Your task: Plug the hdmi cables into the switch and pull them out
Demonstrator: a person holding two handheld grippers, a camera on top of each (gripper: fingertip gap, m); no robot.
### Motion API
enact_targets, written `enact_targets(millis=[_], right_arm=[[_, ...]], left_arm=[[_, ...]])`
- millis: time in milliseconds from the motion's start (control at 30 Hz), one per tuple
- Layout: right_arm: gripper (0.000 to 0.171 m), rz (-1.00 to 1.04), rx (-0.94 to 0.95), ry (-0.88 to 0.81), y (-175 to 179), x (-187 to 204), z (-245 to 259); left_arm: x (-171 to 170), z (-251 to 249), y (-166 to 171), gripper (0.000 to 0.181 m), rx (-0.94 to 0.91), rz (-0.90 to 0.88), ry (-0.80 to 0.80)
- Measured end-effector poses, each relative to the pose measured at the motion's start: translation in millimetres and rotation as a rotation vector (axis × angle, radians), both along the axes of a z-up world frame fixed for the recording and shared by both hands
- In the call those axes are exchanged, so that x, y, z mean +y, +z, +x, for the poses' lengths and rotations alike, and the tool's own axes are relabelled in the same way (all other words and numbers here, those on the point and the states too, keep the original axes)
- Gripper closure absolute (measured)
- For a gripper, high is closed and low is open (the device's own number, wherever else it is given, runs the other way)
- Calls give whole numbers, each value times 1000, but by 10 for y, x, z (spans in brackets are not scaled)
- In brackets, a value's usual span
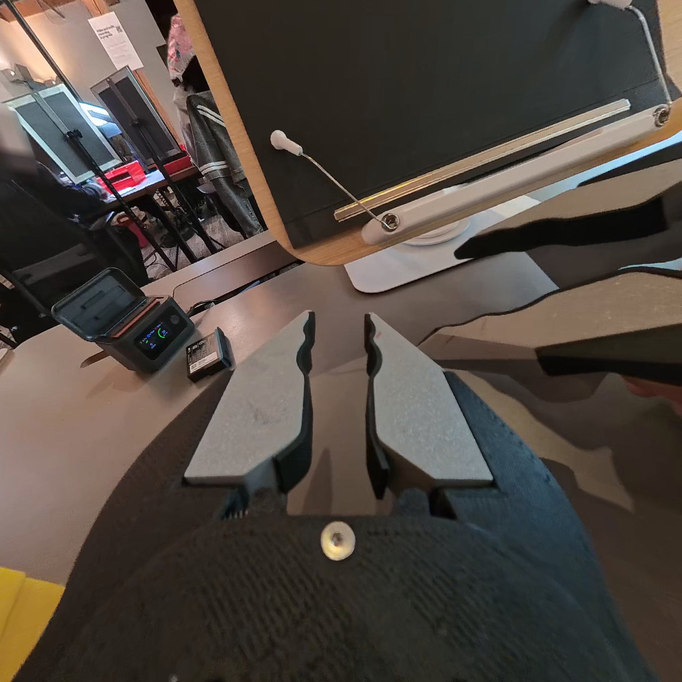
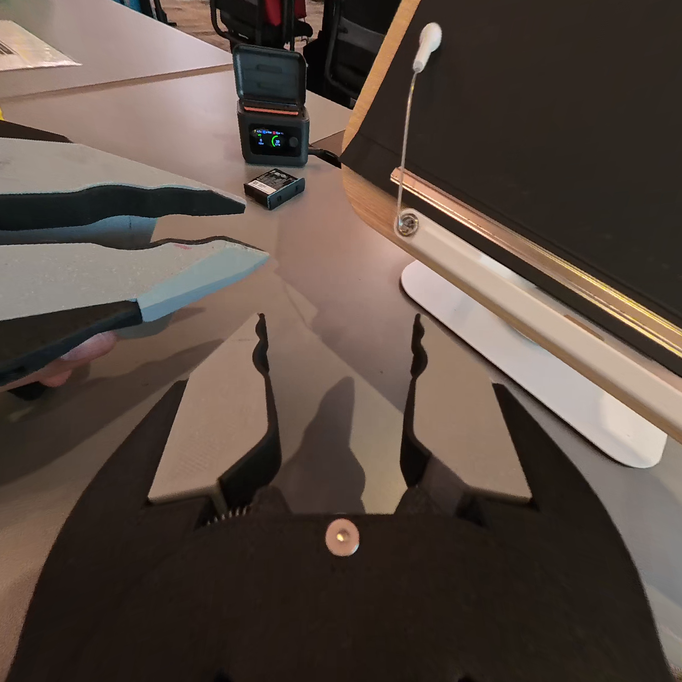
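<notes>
No HDMI cable and no switch shows in either view. My left gripper is open with a narrow gap and holds nothing, just above the grey-brown table. My right gripper is open wider and is also empty. In the left wrist view the right gripper reaches in from the right. In the right wrist view the left gripper reaches in from the left, with a person's hand under it. The two grippers are close together, side by side and apart.
A tilted black board with a wooden rim stands on a white base right ahead. A dark charger case with a lit screen and a black battery lie on the table. People stand beyond the table.
</notes>
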State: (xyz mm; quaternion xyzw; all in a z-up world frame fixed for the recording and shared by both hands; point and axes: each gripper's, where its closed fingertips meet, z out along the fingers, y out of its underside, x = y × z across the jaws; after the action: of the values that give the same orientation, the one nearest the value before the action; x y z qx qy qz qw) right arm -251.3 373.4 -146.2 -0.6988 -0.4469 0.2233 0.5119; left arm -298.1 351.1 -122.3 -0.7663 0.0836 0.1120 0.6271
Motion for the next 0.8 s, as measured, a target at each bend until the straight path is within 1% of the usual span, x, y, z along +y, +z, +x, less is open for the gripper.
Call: enact_targets(millis=[800], right_arm=[[98, -26, -7, 30, -44, -58, -67]], left_arm=[[-10, -20, -3, 159, 12, 1, 6]])
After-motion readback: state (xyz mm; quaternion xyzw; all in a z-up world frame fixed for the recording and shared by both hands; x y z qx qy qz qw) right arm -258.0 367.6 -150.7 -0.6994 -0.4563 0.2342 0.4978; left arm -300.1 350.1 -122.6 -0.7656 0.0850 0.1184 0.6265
